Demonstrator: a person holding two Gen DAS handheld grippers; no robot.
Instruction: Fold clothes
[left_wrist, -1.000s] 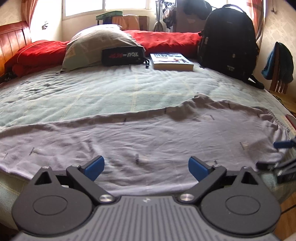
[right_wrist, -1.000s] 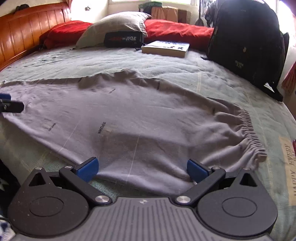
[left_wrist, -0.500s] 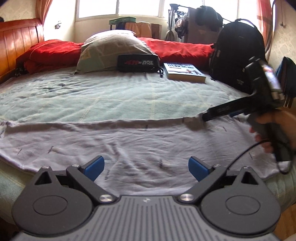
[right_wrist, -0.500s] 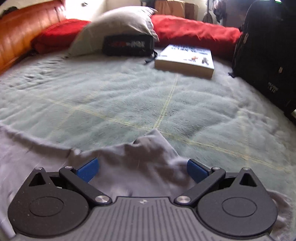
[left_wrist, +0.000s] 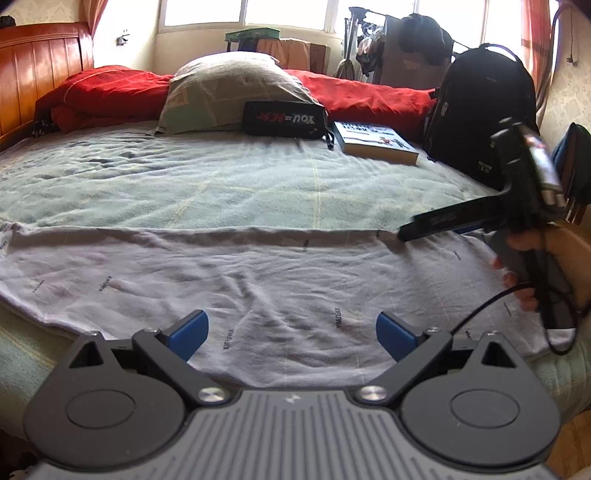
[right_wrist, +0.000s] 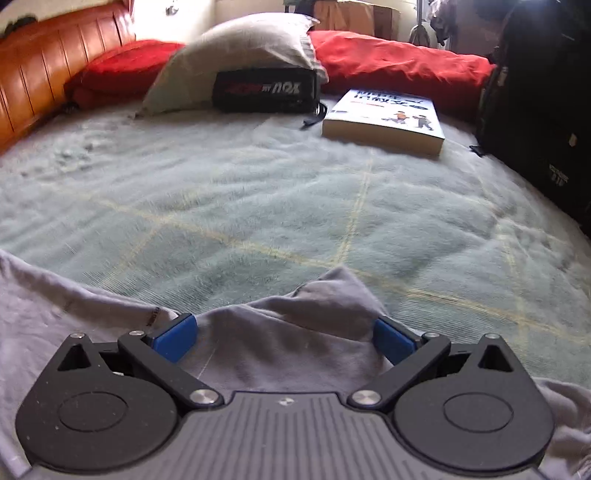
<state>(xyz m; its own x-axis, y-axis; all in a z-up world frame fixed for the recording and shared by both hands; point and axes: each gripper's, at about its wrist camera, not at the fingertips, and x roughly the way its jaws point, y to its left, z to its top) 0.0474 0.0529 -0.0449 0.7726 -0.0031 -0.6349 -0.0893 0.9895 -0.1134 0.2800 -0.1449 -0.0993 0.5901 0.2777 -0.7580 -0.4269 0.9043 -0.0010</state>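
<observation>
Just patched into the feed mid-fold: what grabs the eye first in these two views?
The grey garment spread wide across the near half of the bed, with the right gripper open at its far edge, a peak of cloth between the fingers. Behind, red bedding and a black backpack; the left gripper is open over the near hem.

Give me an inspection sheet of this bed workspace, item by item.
Surface: pale green blanket on bed.
Job's things: grey printed cotton garment spread flat along the near edge.
Clutter: paperback book, black pouch, black backpack, beige pillow.
Grippers: left claw open over the garment; right claw open, cloth bunched between its jaws.
Cables: black cable below the right hand.
Surroundings: wooden headboard, window.
</observation>
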